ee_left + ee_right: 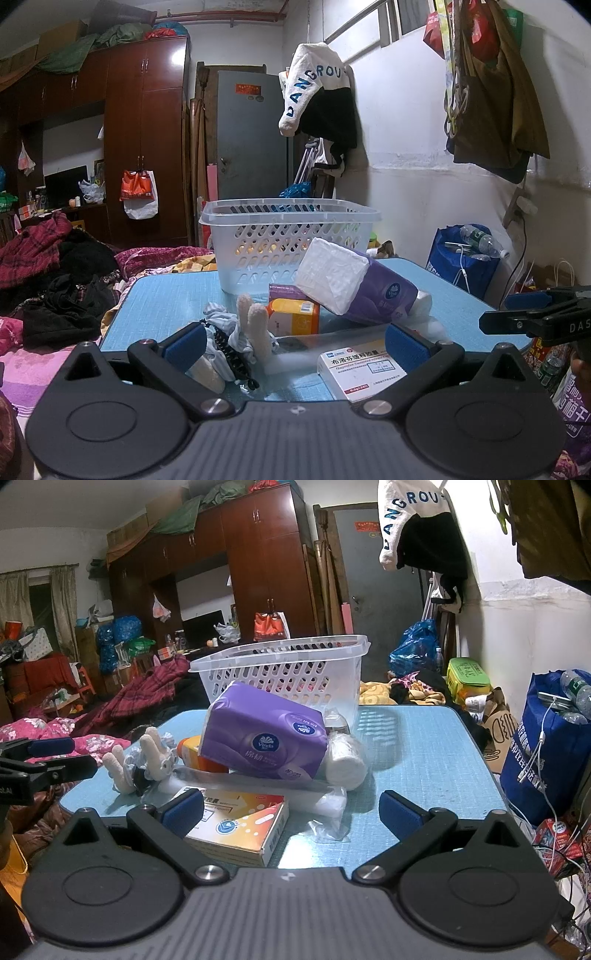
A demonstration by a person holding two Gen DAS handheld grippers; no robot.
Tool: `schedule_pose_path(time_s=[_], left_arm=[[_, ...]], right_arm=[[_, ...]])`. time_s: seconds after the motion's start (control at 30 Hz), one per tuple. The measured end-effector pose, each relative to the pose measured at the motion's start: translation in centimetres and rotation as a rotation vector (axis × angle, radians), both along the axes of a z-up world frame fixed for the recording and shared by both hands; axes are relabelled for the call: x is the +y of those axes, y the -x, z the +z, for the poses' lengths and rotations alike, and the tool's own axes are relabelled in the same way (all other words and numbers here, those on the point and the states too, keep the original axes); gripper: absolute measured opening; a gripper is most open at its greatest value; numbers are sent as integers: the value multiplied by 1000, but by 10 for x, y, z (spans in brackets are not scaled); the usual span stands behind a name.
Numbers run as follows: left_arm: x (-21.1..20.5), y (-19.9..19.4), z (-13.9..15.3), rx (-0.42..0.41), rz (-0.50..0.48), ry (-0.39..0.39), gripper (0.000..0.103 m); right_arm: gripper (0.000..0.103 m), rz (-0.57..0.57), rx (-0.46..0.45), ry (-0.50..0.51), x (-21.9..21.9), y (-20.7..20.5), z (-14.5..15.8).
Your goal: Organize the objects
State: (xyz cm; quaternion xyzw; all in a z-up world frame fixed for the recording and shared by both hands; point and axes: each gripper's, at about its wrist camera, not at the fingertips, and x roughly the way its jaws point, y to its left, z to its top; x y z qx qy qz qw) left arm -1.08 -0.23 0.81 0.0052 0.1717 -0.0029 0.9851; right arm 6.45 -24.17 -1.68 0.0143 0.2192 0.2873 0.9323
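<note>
Flat medicine box [240,821] before tilted purple tissue pack [262,734], white basket [284,672] behind.

A blue counter [424,760] carries a white basket [295,664] at 12 o'clock, a medicine box [240,823] at 6, a sock bundle [144,760] at 9, and a white roll [345,760] near centre.

The left gripper [295,345] is sitting low in the frame's centre, its blue-padded fingers [186,341] spread wide. The right gripper [291,812] is doing likewise, fingers [400,812] gaping apart, gripping nothing.
</note>
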Motion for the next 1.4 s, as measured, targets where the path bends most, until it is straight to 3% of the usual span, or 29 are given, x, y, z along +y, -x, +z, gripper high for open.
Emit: schedule_pose_path(time_s=[1.4], left_arm=[[5, 1, 0, -13, -6, 28, 103]], right_arm=[[103, -6, -9, 0, 0, 0, -1]])
